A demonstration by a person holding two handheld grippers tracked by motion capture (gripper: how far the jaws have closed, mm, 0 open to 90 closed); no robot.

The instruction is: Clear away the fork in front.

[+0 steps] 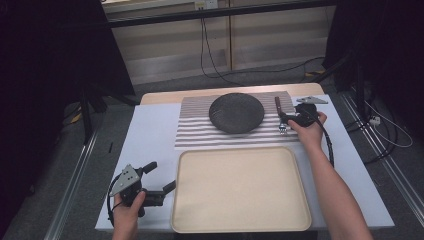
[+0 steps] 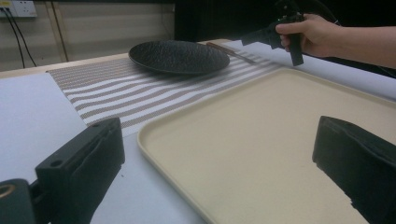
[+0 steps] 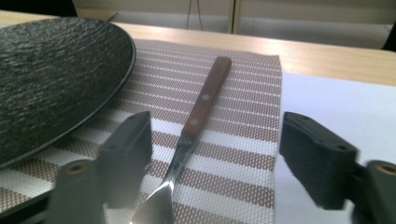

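Note:
A fork (image 3: 201, 107) with a brown wooden handle and metal head lies on the striped placemat (image 1: 195, 131), just right of the black textured plate (image 1: 236, 113). My right gripper (image 3: 217, 126) is low over the fork's neck, with one jaw on either side of it and a gap between each pad and the metal, so it is open. The same right gripper (image 1: 283, 119) sits at the mat's right edge in the high view. My left gripper (image 1: 161, 176) rests open and empty near the table's front left, beside the beige tray (image 1: 240, 195).
The tray (image 2: 271, 140) lies between the placemat and the table's front edge. The plate (image 2: 180, 56) occupies the mat's middle. White table cover (image 1: 150, 135) lies bare to the left. The right hand and its gripper (image 2: 261, 37) appear far off in the left gripper view.

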